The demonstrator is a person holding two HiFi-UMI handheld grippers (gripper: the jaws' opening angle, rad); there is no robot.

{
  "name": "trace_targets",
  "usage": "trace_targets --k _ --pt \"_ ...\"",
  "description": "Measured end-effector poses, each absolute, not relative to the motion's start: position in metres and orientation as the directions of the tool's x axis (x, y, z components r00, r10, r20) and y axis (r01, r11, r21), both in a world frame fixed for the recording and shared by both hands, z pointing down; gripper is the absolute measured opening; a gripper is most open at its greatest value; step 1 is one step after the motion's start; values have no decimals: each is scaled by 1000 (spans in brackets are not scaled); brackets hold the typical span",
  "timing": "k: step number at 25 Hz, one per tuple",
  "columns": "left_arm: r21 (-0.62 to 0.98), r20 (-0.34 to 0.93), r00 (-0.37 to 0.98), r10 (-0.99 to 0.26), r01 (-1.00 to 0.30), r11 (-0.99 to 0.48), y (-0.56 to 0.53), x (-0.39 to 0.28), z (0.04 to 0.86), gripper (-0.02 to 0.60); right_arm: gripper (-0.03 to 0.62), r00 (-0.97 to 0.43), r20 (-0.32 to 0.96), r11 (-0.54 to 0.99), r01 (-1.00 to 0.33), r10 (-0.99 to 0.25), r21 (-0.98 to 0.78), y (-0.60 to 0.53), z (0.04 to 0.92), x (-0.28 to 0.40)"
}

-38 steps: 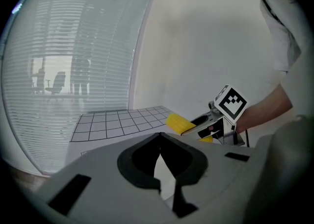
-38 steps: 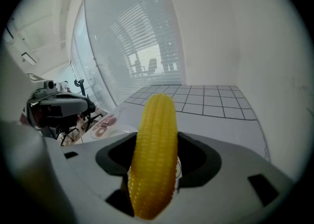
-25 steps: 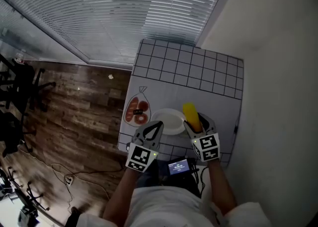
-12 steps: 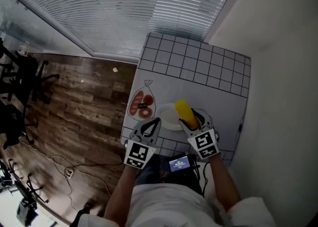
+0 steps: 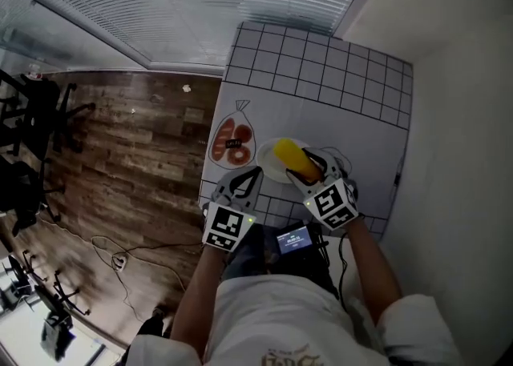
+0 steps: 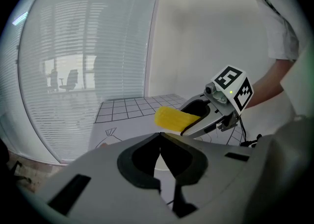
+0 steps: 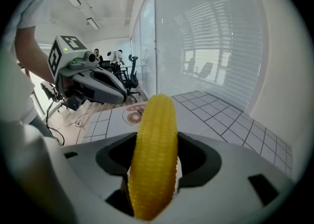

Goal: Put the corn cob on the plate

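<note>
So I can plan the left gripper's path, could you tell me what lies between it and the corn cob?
Only the bare left part of the white plate lies between the left gripper and the corn cob; the head view shows this.

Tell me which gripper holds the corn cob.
The right gripper: its jaws clamp the yellow corn cob. The left gripper is shut on nothing.

Head view: from above, steeply down onto the gridded counter (image 5: 321,68). Left gripper view: low, close, facing across it to the right gripper (image 6: 189,118). Right gripper view: facing back at the left gripper (image 7: 120,95). Both share the counter.
</note>
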State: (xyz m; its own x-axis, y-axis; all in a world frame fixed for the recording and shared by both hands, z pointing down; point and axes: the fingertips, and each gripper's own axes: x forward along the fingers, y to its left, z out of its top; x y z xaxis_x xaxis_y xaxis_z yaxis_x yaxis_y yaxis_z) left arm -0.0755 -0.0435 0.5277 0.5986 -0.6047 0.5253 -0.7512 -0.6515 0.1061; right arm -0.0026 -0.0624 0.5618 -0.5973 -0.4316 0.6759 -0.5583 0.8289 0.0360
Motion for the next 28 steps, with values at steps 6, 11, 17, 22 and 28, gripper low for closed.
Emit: trace_targets --k 6,11,17,22,28 --pt "96 538 599 -593 -743 -663 -42 -73 536 9 258 -604 693 854 -520 -394 32 -57 577 -9" --pt "98 549 593 -589 -745 -660 -41 -74 545 9 258 -602 709 876 -480 -366 45 -55 587 -13" --pt "104 568 595 -569 -738 -667 -37 -75 552 9 258 -587 750 933 -344 -303 108 -48 607 -23" --pt "107 577 587 -568 -744 -660 -36 -78 556 9 259 -597 758 950 -298 -262 94 -44 618 -26" --pt "106 586 578 -569 -750 -652 -31 -79 558 9 259 -593 766 960 -259 -248 110 -47 621 -28"
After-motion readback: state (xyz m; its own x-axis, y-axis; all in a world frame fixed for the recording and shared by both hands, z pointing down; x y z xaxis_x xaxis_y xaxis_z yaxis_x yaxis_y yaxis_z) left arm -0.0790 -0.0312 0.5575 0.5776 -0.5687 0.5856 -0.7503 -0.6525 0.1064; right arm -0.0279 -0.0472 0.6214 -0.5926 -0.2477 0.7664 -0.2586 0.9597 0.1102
